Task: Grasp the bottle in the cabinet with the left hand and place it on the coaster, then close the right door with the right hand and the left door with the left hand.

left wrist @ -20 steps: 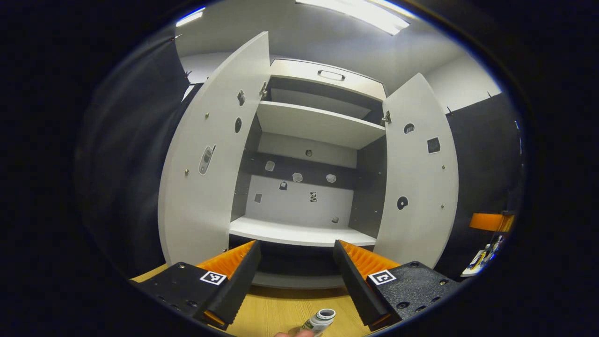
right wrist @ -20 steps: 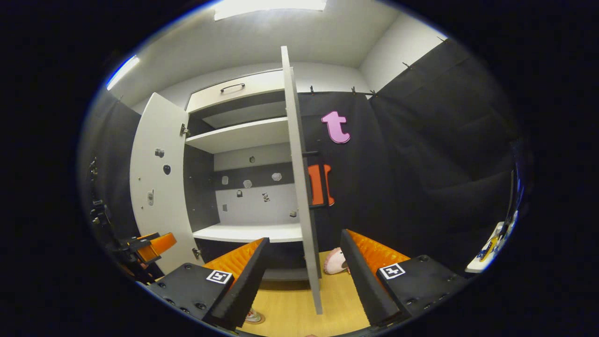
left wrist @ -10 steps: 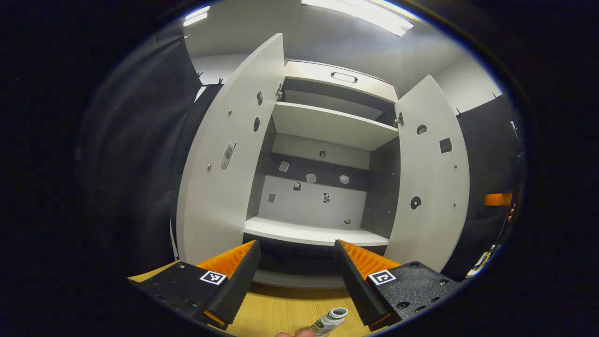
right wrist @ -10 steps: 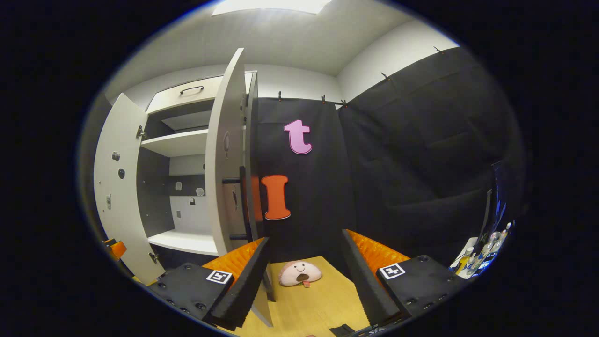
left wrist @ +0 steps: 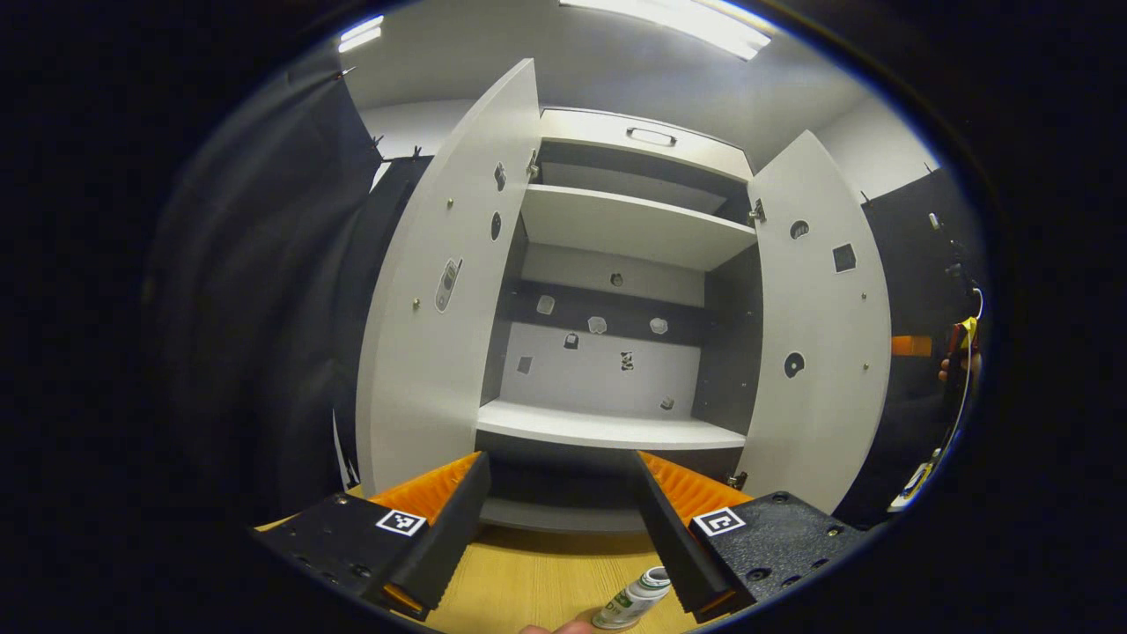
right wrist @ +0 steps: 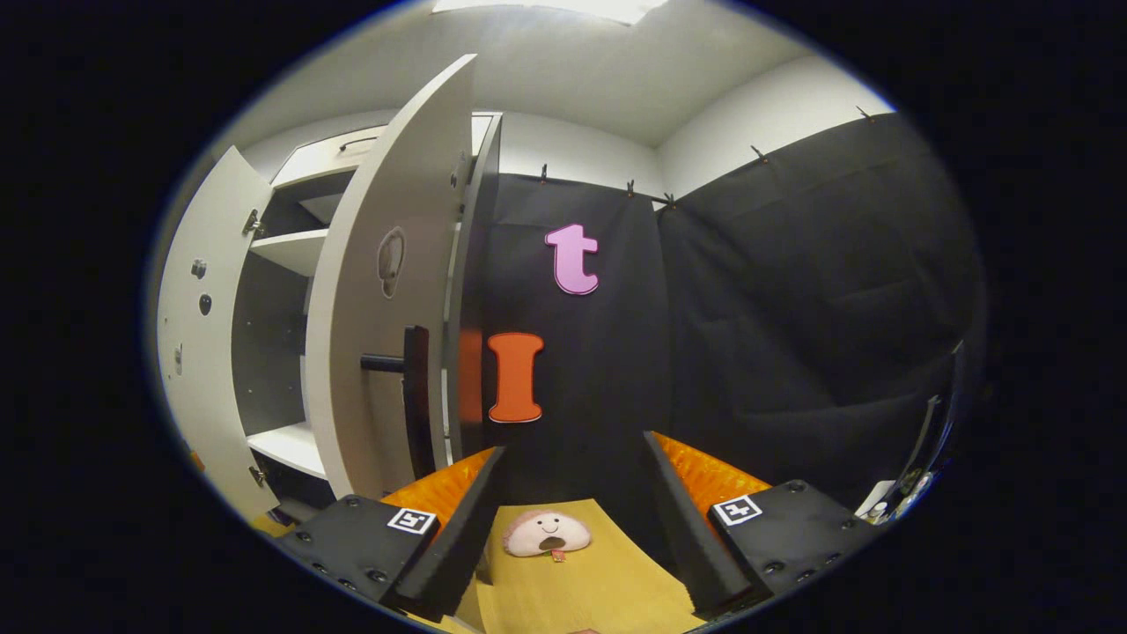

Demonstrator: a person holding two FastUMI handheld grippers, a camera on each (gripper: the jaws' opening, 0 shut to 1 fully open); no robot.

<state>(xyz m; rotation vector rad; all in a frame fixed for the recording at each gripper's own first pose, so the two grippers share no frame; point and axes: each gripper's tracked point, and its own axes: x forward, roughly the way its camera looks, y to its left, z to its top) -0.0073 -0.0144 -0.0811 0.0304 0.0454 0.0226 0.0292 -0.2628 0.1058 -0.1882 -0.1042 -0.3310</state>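
There's a little plush toy [right wrist: 546, 534] with a face lying on the wooden tabletop [right wrist: 599, 590], straight ahead of the right gripper's camera, near the black cloth wall [right wrist: 792, 291]. Ceiling light strips [left wrist: 696, 22] glow overhead. Off to its far right, some small bottles [right wrist: 876, 509], too tiny to make out.

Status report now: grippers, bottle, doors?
Left gripper open, empty. Right gripper open, beside right door. Bottle on table. Both doors open.
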